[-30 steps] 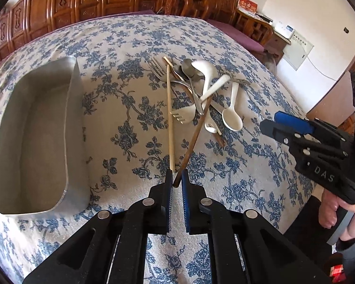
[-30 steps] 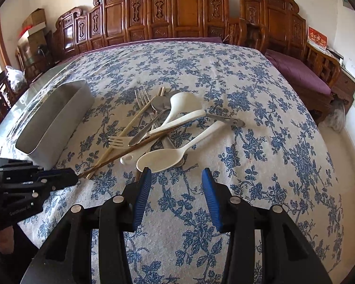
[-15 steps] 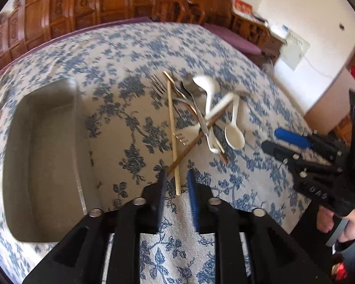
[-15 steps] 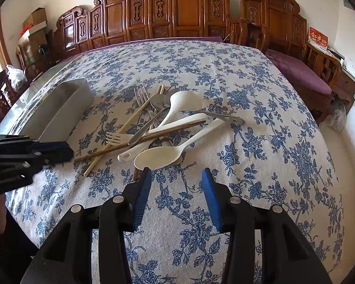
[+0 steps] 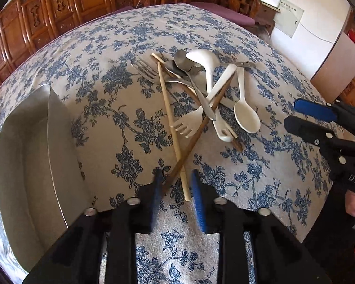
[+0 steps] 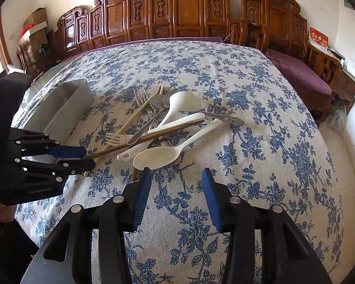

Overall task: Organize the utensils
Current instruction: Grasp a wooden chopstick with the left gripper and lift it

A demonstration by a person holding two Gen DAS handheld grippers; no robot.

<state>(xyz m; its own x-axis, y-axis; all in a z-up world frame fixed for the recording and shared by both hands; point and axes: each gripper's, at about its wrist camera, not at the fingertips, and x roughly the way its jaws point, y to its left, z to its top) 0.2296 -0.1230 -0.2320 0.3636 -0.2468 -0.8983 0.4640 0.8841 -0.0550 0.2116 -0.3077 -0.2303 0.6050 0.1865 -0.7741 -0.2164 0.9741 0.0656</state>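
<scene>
Opened since before, left claw (image 5: 175,184) straddles pale bamboo chopstick (image 5: 170,116) and dark wooden chopstick (image 5: 196,137), tips partly hidden; right claw (image 6: 176,177) gapes, holding nothing.

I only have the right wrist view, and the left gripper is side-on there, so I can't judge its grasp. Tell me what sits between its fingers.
Observer: In the left wrist view the left gripper has its jaws apart. The near ends of the pale wooden chopstick and the dark brown chopstick both lie between them.
Operator: Report whether either is gripped.
Observer: The pale one is clear of both blue pads. The dark one's end lies close to one pad, too blurred to tell if it touches.
Operator: Check inside the rectangular metal tray.
Observer: The part of the rectangular metal tray in view shows no utensil.
</scene>
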